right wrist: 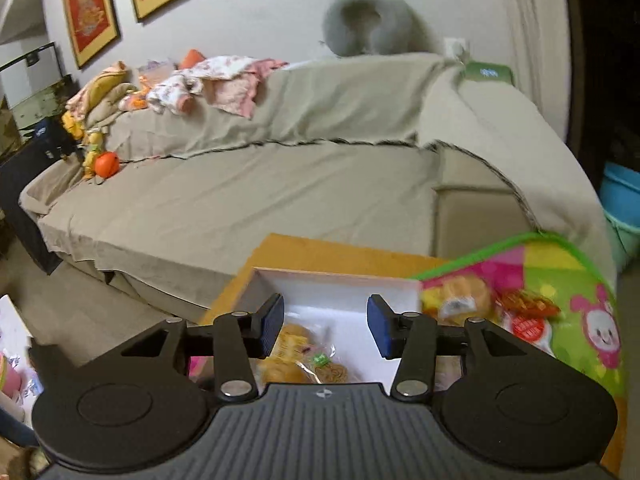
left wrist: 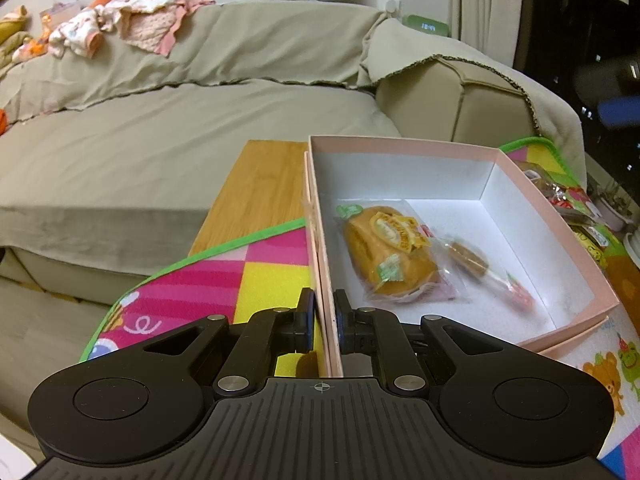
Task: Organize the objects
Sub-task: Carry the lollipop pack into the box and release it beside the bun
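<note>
On the colourful play mat (left wrist: 260, 276) sat the pink cardboard box (left wrist: 520, 184) holding wrapped buns (left wrist: 390, 252); the left gripper (left wrist: 325, 316) pinched its near wall, the right gripper (right wrist: 325, 326) gaped empty above. A tug might tip it.

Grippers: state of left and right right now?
Left tool: closed on the pink box's side wall.
Right tool: open, holding nothing, above the snack packets in the box.
</note>
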A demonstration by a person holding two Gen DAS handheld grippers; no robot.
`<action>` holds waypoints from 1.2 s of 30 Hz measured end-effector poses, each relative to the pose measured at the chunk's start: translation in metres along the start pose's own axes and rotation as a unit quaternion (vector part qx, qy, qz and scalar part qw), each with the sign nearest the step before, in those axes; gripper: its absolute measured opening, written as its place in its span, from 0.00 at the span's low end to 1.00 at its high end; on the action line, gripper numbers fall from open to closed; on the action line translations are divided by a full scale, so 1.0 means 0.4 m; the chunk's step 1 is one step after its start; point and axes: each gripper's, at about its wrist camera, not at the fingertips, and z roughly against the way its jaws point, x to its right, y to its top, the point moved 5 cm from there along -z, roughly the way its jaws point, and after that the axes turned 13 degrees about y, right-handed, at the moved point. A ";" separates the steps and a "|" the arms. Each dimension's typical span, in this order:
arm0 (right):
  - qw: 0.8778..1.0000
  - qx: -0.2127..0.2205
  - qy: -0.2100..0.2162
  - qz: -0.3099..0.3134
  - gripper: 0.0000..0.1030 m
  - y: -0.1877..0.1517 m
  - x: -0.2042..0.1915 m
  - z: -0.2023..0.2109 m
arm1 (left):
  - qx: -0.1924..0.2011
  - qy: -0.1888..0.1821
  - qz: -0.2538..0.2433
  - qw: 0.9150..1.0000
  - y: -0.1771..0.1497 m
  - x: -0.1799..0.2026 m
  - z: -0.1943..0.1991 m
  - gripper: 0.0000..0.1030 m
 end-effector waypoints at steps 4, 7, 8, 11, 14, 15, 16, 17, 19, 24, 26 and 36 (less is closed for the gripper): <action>0.999 -0.002 -0.028 -0.022 0.49 -0.037 0.090 0.030 | 0.001 -0.004 0.002 1.000 -0.004 -0.001 0.001 0.12; 0.998 -0.004 -0.057 -0.037 0.50 -0.071 0.165 0.063 | 0.001 -0.004 0.003 1.000 -0.005 -0.003 0.003 0.12; 0.997 -0.006 -0.064 -0.044 0.50 -0.079 0.193 0.071 | 0.001 -0.003 0.004 1.000 -0.006 -0.004 0.003 0.12; 0.995 -0.012 -0.084 -0.061 0.50 -0.110 0.254 0.089 | 0.001 -0.002 0.003 1.000 -0.005 -0.004 0.005 0.12; 0.993 -0.020 -0.099 -0.068 0.50 -0.137 0.304 0.091 | 0.001 -0.001 0.003 1.000 -0.005 -0.003 0.006 0.12; 0.992 -0.023 -0.106 -0.069 0.50 -0.146 0.318 0.087 | 0.001 -0.002 0.003 1.000 -0.005 -0.003 0.006 0.12; 0.991 -0.026 -0.109 -0.070 0.50 -0.154 0.329 0.082 | 0.001 -0.002 0.002 1.000 -0.005 -0.003 0.006 0.12; 0.991 -0.028 -0.112 -0.070 0.50 -0.156 0.338 0.071 | 0.001 -0.002 0.002 1.000 -0.005 -0.003 0.006 0.12; 0.991 -0.033 -0.116 -0.062 0.50 -0.167 0.348 0.054 | 0.001 -0.002 0.002 1.000 -0.005 -0.003 0.006 0.12; 0.992 -0.057 -0.103 -0.037 0.50 -0.199 0.348 -0.011 | 0.001 -0.003 0.002 1.000 -0.005 -0.003 0.006 0.12; 0.992 -0.068 -0.102 -0.019 0.48 -0.214 0.339 -0.040 | 0.001 -0.004 0.001 1.000 -0.005 -0.003 0.007 0.12; 0.990 -0.083 -0.113 -0.022 0.27 -0.252 0.333 -0.060 | 0.002 -0.005 0.001 1.000 -0.010 -0.004 0.008 0.12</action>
